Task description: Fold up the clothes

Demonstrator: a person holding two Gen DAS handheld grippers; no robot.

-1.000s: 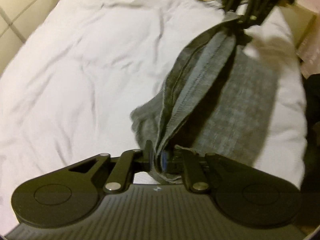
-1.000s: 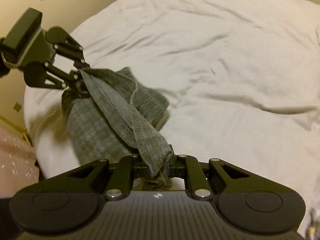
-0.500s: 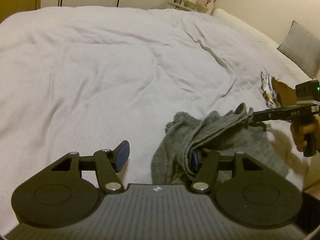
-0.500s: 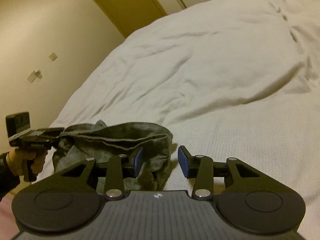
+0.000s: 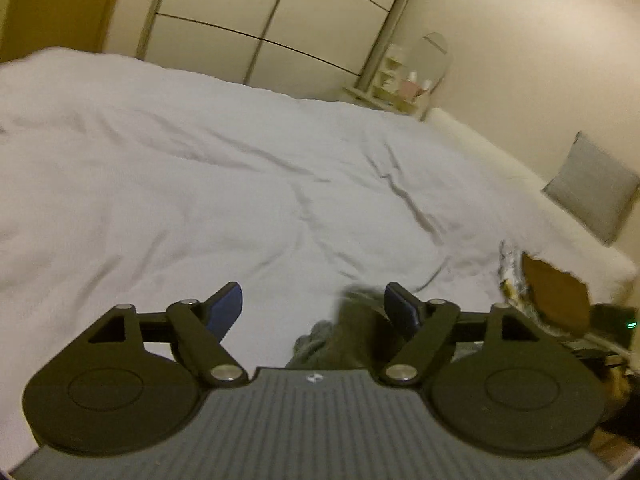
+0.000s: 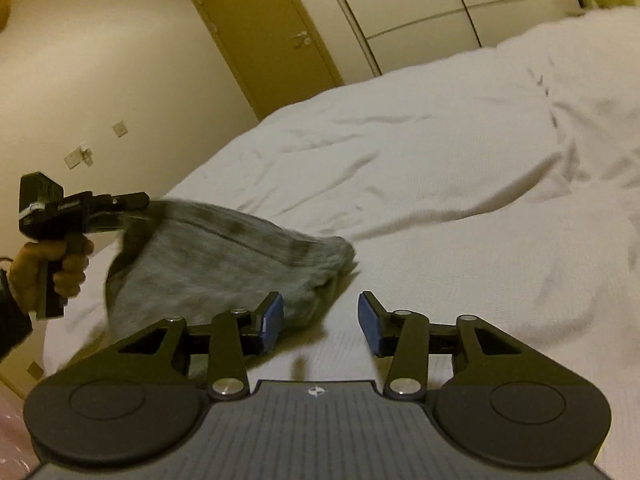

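Right wrist only: whole grey garment point(image 6: 224, 256).

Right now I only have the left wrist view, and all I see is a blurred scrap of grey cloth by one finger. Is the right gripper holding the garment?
Observer: No. The right gripper is open, with only the white bed showing between its pads.
Operator: So where is the garment?
Observer: The grey garment sits bunched near the bed's edge. It stretches from the tip of the left gripper to just ahead of the right gripper's left pad.
Operator: Is it flat enough to fold?
Observer: No. It looks rumpled, with a thick seam along its upper edge. It is too blurred to count the layers.
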